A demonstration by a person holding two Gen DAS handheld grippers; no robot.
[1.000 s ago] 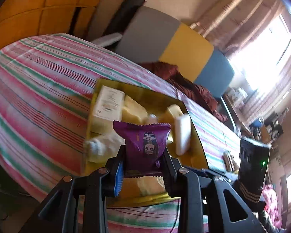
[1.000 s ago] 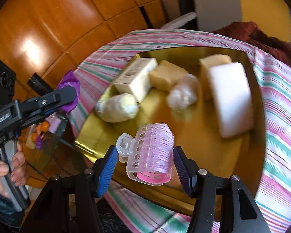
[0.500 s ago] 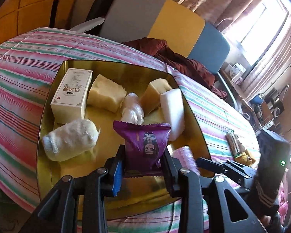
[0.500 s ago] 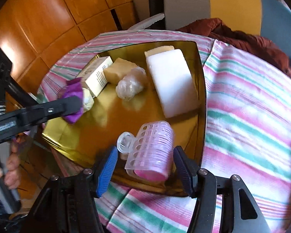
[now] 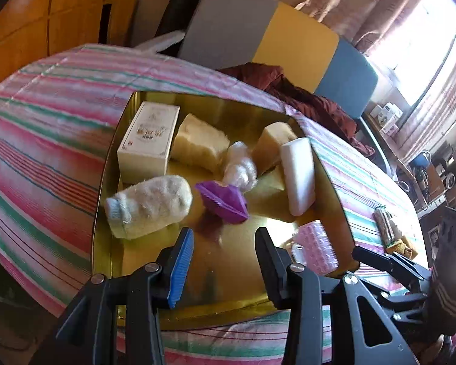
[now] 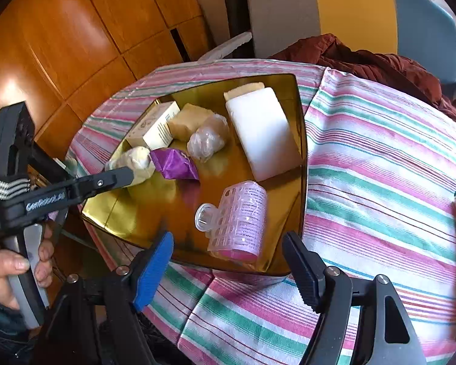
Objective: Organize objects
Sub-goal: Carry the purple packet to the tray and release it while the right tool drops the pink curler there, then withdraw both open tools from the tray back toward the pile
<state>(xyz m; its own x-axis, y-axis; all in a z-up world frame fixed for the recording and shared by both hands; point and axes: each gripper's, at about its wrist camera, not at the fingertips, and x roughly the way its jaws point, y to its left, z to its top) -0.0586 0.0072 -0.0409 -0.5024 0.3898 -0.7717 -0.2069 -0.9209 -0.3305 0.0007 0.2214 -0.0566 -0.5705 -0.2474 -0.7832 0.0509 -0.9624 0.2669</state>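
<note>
Gold tray sitting on a worktop draped in a pink, green and white striped cloth.

Left tool hovering over the near part of the tray, jaws opening, nothing between them; blue pad on one finger. Purple snack packet lying free near the middle of the tray, clear of both fingers.

Right tool poised above the tray's near rim, jaws opening too, pads off the pink hair roller, which lies inside the tray close to its near corner, a clear plastic clip at one end.

Elsewhere in the tray: cream printed box at the far side; yellowish sponge block just beside the box; rolled white sock nearer than the box; clear crumpled bag near the middle, touching the purple packet in the left wrist view; white foam block along the tray's side wall, a second yellowish sponge piece behind it.

Beyond the tray, a dark red garment bunched at the far edge of the cloth. Off the tray on the cloth, a wrapped snack bar, blurred. Hand gripping the left tool's handle, seen in the right wrist view.
</note>
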